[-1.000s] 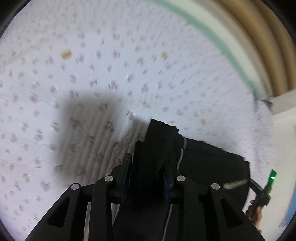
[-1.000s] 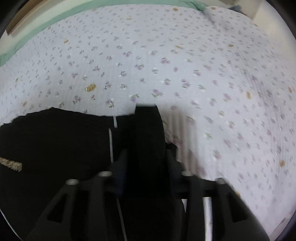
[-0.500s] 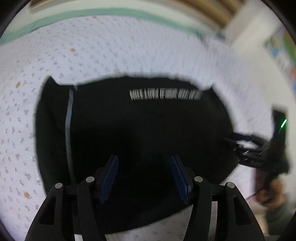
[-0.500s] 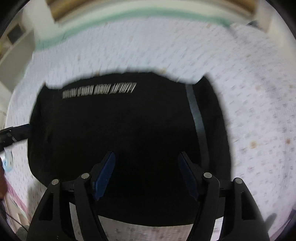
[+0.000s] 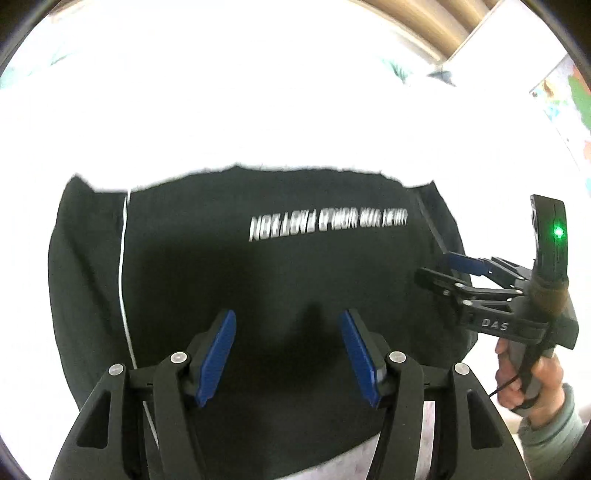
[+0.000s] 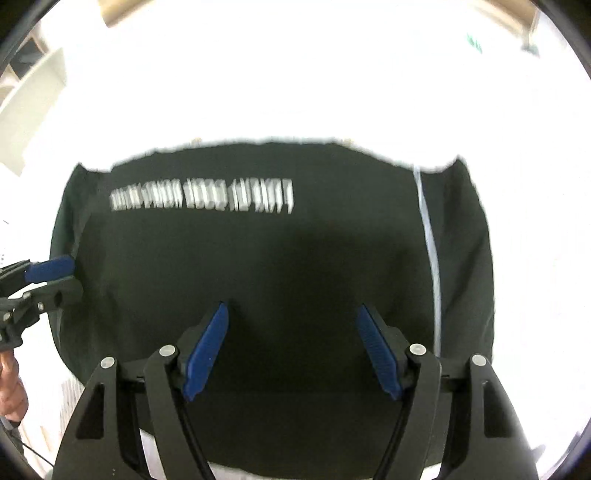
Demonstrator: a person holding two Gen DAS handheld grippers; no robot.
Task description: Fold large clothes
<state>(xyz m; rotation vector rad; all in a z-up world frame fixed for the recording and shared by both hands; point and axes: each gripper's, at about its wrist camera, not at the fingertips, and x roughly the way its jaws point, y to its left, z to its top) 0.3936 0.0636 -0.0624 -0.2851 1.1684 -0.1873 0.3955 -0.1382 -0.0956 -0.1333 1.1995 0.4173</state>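
A black garment (image 5: 258, 280) with a line of white lettering lies folded flat on the bed; it also shows in the right wrist view (image 6: 280, 258). A thin white stripe runs down one side. My left gripper (image 5: 288, 350) is open and empty above the garment's near part. My right gripper (image 6: 291, 347) is open and empty above it too. The right gripper also shows in the left wrist view (image 5: 443, 266) at the garment's right edge. The left gripper shows in the right wrist view (image 6: 59, 277) at the left edge.
The bed sheet (image 5: 258, 110) around the garment is overexposed to white. A wooden headboard (image 5: 424, 22) and a pale wall lie at the far side. A white shelf (image 6: 29, 92) stands at the far left in the right wrist view.
A second ago both grippers were shut on black cloth held up over the sheet. They have let go, opened and drawn back above the flat garment.
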